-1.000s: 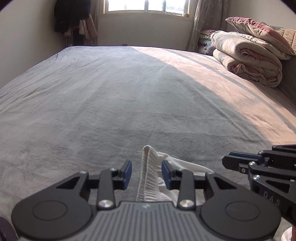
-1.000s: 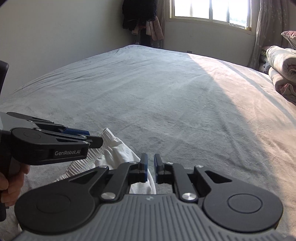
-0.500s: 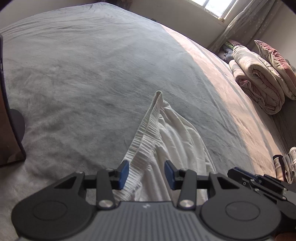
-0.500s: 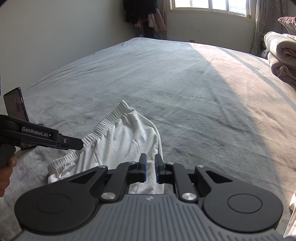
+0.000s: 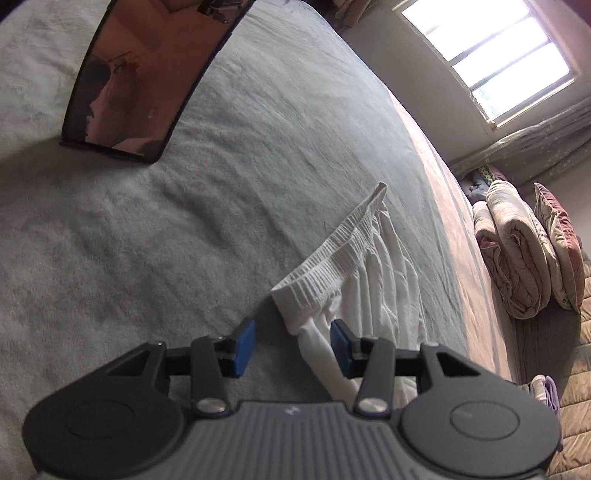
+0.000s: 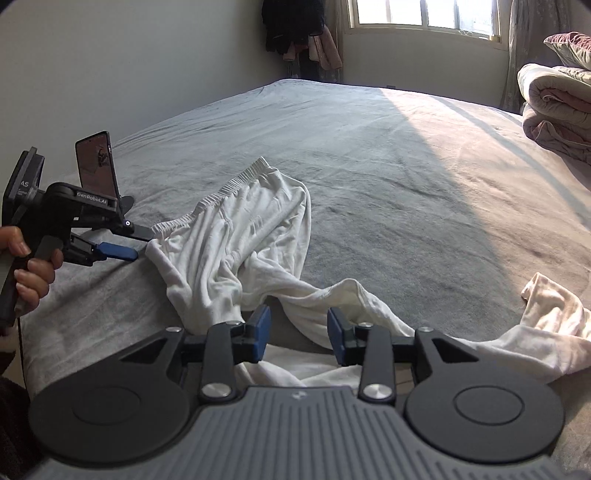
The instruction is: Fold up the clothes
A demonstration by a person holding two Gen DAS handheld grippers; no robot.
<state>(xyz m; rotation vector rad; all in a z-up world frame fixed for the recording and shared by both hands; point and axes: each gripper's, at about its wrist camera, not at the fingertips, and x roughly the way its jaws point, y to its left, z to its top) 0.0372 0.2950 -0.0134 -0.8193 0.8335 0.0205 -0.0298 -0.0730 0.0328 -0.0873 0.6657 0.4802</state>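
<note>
White trousers (image 6: 240, 240) with an elastic waistband (image 5: 332, 254) lie crumpled on the grey bed (image 6: 388, 155). One leg trails toward the front right. My left gripper (image 5: 291, 349) is open, its fingertips just short of the waistband's near corner; it also shows in the right wrist view (image 6: 140, 243). My right gripper (image 6: 298, 334) is open, with a trouser leg lying between and below its fingers.
A phone (image 5: 147, 77) stands propped on the bed at the left, also seen in the right wrist view (image 6: 96, 164). Folded quilts and a pillow (image 5: 524, 258) are stacked at the far right. A window (image 6: 424, 14) is at the back.
My right gripper has opened and let go of the trousers. Both grippers have pulled back and the trousers now lie spread on the bed. The left gripper has turned left, bringing the phone into view.
</note>
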